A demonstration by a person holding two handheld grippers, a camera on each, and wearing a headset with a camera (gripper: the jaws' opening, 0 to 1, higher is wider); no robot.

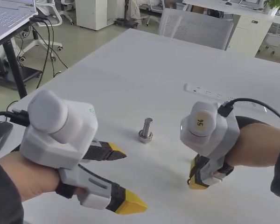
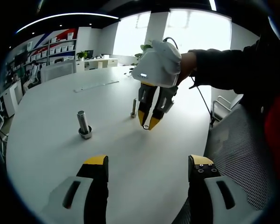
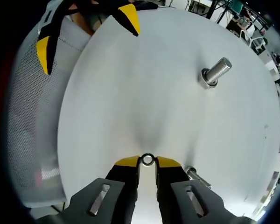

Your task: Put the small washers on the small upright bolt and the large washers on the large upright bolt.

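The large upright bolt (image 1: 146, 129) stands mid-table with washers stacked at its base; it also appears as the large bolt (image 2: 84, 125) and the large bolt (image 3: 214, 72). My right gripper (image 3: 148, 161) points down at the table, shut on a small washer (image 3: 148, 159) between its yellow tips. The small upright bolt (image 3: 196, 176) stands just beside its right jaw, partly hidden. From the left gripper view the right gripper (image 2: 149, 122) hangs close to the small bolt (image 2: 133, 108). My left gripper (image 2: 148, 161) is open and holds nothing, near the table's front edge (image 1: 123, 177).
A white power strip (image 1: 210, 92) lies on the white table (image 1: 130, 79) behind the right gripper (image 1: 196, 182). A grey mesh chair (image 1: 196, 28) stands at the far edge. A desk with a laptop (image 1: 4, 14) and cables stands to the left.
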